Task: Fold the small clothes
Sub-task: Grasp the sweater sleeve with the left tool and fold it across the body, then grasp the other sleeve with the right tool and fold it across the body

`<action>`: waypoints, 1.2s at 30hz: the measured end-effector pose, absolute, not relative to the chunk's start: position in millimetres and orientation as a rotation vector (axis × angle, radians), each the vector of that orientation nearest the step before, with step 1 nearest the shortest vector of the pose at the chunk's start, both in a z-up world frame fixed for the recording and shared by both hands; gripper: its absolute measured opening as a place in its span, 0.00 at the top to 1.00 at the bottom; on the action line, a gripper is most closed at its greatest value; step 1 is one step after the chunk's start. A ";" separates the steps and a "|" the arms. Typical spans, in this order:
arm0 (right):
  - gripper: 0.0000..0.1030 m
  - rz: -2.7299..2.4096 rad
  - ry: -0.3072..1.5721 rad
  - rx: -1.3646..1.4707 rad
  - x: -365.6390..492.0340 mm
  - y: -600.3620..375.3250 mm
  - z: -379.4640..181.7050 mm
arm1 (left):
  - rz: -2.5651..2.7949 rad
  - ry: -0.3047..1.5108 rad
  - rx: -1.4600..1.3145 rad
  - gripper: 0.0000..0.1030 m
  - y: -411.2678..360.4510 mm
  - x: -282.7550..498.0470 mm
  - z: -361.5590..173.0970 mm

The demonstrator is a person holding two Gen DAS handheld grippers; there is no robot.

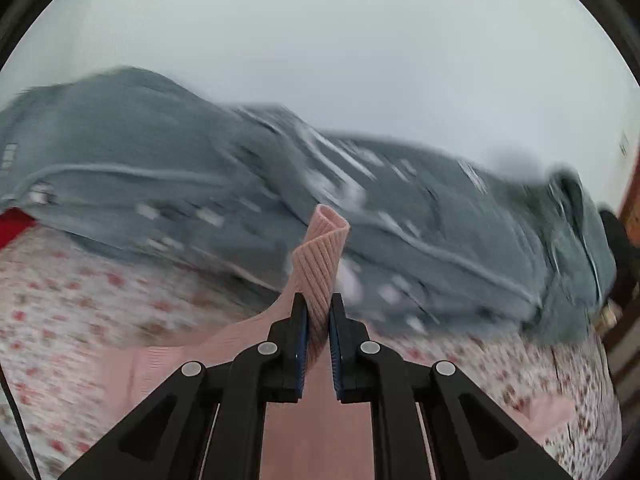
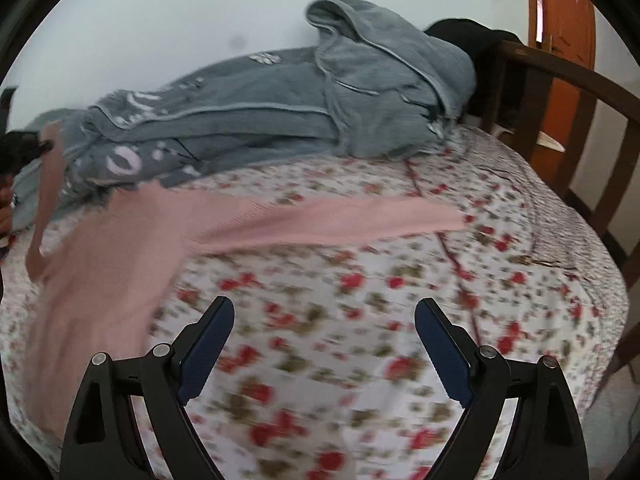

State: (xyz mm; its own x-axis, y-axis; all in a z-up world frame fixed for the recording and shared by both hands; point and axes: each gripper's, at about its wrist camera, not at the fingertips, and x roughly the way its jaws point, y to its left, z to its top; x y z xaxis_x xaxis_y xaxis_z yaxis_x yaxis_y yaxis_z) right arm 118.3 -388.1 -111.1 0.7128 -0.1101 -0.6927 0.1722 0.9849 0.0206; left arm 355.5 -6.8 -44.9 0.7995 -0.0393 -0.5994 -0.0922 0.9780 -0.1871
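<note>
A pink ribbed knit top [image 2: 120, 248] lies on the floral bedsheet [image 2: 360, 292], one long sleeve [image 2: 340, 220] stretched to the right. My left gripper [image 1: 319, 312] is shut on a ribbed cuff or hem of the pink top [image 1: 320, 256] and holds it lifted above the bed. The left gripper [image 2: 24, 152] also shows at the far left of the right wrist view, with the pink fabric hanging from it. My right gripper [image 2: 324, 312] is open and empty above the sheet, to the right of the top's body.
A heap of grey blankets [image 2: 280, 112] lies along the wall at the back of the bed. A dark wooden bed rail [image 2: 580, 92] and an orange door [image 2: 568, 20] stand at the right. A red item [image 1: 12, 224] sits at the left edge.
</note>
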 end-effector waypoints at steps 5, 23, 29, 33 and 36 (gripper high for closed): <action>0.12 -0.191 0.809 0.105 116.0 -417.5 -131.3 | -0.067 0.792 -0.097 0.90 -92.9 370.4 -113.9; 0.18 -0.143 0.806 0.328 201.2 -472.2 -166.8 | -0.150 0.937 -0.171 0.24 -69.1 344.5 -134.4; 0.43 -0.197 0.840 0.377 233.4 -493.8 -186.9 | 0.042 0.874 -0.139 0.24 3.2 326.5 -121.2; 0.48 -0.220 0.892 0.429 255.7 -508.1 -200.9 | 0.150 0.860 -0.121 0.24 49.8 305.7 -123.1; 0.48 -0.234 0.885 0.480 268.0 -517.9 -203.5 | 0.216 0.861 -0.106 0.24 76.9 291.4 -129.4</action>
